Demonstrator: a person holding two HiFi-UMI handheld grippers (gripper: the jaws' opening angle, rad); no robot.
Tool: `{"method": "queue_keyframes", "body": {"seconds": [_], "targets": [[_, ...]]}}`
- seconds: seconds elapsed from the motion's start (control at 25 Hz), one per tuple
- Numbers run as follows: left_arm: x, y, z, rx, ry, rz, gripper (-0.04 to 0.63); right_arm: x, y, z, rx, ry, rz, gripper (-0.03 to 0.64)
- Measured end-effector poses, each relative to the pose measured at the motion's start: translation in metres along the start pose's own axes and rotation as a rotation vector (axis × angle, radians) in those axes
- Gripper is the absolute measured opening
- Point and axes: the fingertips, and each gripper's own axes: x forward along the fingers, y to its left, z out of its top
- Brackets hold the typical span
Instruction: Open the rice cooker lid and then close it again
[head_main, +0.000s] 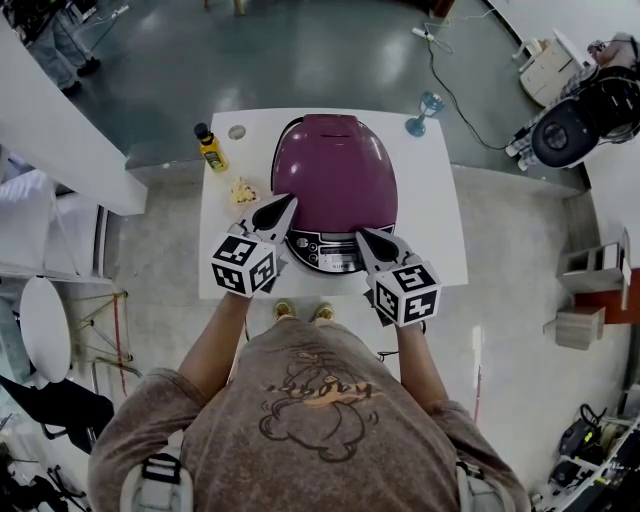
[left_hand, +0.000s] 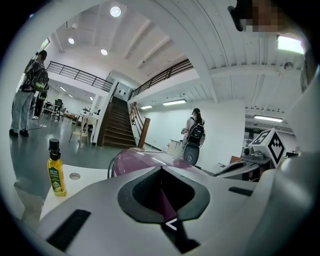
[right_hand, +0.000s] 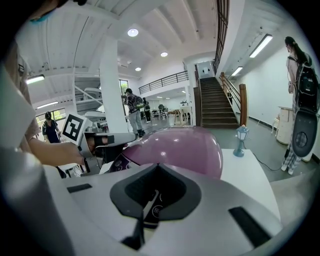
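With jaws closed and empty, the left gripper and right gripper flank the shut rice cooker; opening likely needs its front latch pressed.

On the cooker, the panel is partly covered by the left gripper and right gripper, and its print is too small to read. Beside the bottle lies a pale lump, too small to identify. In the left gripper view that gripper's own body hides most of the cooker.
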Motion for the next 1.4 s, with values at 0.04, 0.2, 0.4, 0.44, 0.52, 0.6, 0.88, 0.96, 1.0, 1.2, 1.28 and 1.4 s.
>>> {"method": "queue_keyframes", "body": {"seconds": [0.04,0.2,0.4,0.44,0.52,0.6,0.88,0.96,1.0,1.2,1.28,1.4], "targets": [[0.000,-0.001,0.000,0.002,0.002,-0.002,0.020,0.000,0.000,0.000,-0.004,-0.002,-0.004,0.002],[0.002,-0.003,-0.001,0.020,0.009,-0.007,0.020,0.000,0.000,0.000,-0.013,-0.009,-0.017,0.002],[0.003,-0.002,0.000,0.024,0.010,0.002,0.020,-0.001,0.001,0.000,-0.023,-0.010,-0.018,0.002],[0.003,-0.002,0.001,0.024,0.010,0.006,0.020,-0.001,0.002,0.000,-0.029,-0.012,-0.020,0.002],[0.004,-0.001,0.001,0.026,0.011,0.013,0.020,-0.002,0.002,0.000,-0.034,-0.015,-0.021,0.002],[0.006,0.000,0.001,0.026,0.011,0.018,0.020,-0.001,0.002,0.000,-0.038,-0.017,-0.019,0.002],[0.005,0.000,0.009,0.022,-0.012,0.018,0.020,-0.001,0.003,-0.001,-0.061,-0.027,-0.020,0.002],[0.004,0.000,0.009,0.023,-0.011,0.018,0.020,-0.001,0.003,-0.001,-0.059,-0.029,-0.015,0.002],[0.004,0.000,0.010,0.023,-0.012,0.017,0.020,-0.001,0.003,-0.001,-0.058,-0.032,-0.014,0.002],[0.001,-0.005,0.030,0.035,-0.060,0.007,0.020,-0.003,0.001,0.000,-0.036,-0.050,-0.006,0.004],[0.001,-0.006,0.043,0.046,-0.077,0.000,0.020,-0.003,0.000,0.001,-0.040,-0.053,-0.007,0.005],[0.001,-0.008,0.055,0.053,-0.079,-0.012,0.020,-0.002,0.001,0.002,-0.044,-0.054,-0.007,0.005]]}}
